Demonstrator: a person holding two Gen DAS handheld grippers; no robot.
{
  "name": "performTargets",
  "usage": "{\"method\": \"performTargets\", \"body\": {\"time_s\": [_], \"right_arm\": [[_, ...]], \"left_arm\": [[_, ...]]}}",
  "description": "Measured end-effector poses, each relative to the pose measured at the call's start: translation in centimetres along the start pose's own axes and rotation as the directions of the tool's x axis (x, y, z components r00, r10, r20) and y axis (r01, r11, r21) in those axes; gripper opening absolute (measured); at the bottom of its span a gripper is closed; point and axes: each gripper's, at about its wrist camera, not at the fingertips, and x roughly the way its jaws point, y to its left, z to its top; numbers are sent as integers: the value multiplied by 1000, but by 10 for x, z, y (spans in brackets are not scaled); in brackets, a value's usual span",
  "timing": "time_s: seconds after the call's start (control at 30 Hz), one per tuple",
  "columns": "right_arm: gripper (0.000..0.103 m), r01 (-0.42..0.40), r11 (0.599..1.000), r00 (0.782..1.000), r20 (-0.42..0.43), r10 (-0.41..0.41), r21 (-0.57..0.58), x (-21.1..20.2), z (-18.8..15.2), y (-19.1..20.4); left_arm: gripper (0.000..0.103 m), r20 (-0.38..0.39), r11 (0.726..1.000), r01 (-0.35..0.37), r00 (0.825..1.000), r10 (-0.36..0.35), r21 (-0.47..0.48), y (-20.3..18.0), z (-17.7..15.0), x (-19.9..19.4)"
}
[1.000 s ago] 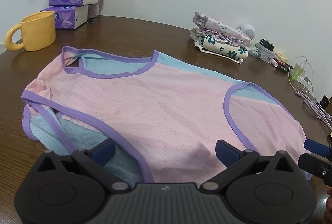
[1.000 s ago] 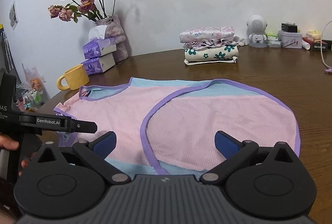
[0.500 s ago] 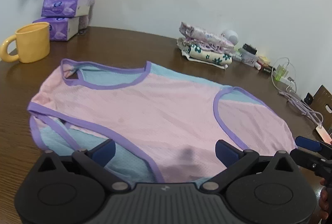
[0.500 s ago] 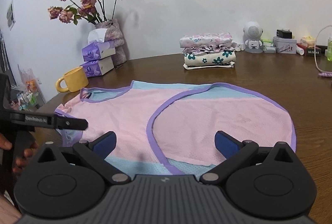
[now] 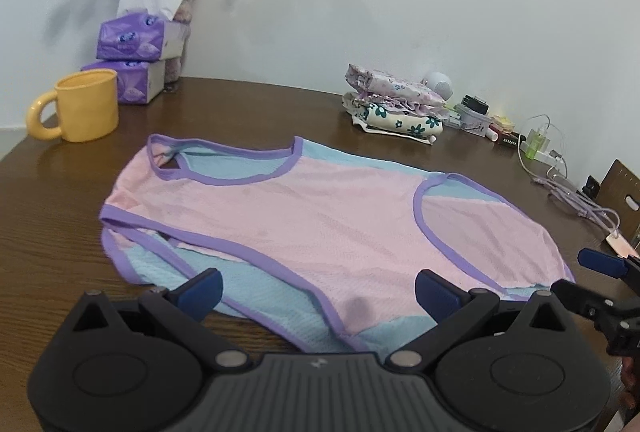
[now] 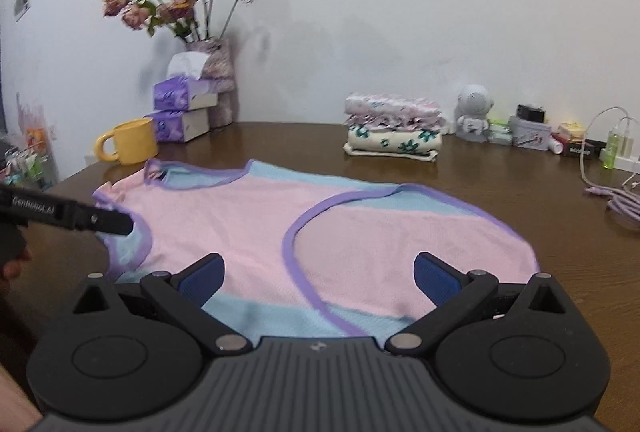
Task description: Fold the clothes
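both grippers, left (image 5: 318,290) & right (image 6: 318,272), spread wide over flat pink vest (image 5: 320,216) on table (image 5: 60,232).

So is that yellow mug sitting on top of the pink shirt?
No, the yellow mug stands on the bare wooden table, clear of the pink shirt, next to the purple tissue packs.

Soft, even indoor light, faint wall shadows, fisheye-bent edges, slight motion blur.
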Motion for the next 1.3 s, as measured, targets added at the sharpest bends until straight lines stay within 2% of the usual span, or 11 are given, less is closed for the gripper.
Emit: {"method": "performTargets", "body": {"time_s": [0.13, 0.43, 0.67, 0.9, 1.1, 1.3], "right_arm": [[103, -7, 1000, 1000, -8, 7, 8, -4, -3, 0], [103, 9, 1000, 1000, -16, -9, 21, -11, -9, -2], [103, -4, 997, 1000, -9, 4, -71, -22, -9, -1], [102, 9, 997, 1000, -30, -11, -79, -22, -8, -3], [102, 11, 992, 998, -53, -18, -123, -18, -10, -1], [102, -11, 988, 997, -80, -1, -154, -16, -10, 0]], "left_arm": [[103, 11, 1000, -6, 1000, 5, 28, 2, -4, -11], [103, 12, 1000, 1, 1000, -1, 26, 10, -15, -21], [103, 19, 999, 10, 1000, -11, 46, 14, -20, -28], [103, 21, 998, 40, 999, -41, 53, 13, -25, -27], [103, 18, 992, 59, 998, -61, 111, 7, -25, -24], [103, -5, 976, 62, 998, -62, 211, 6, -20, -19]]}}
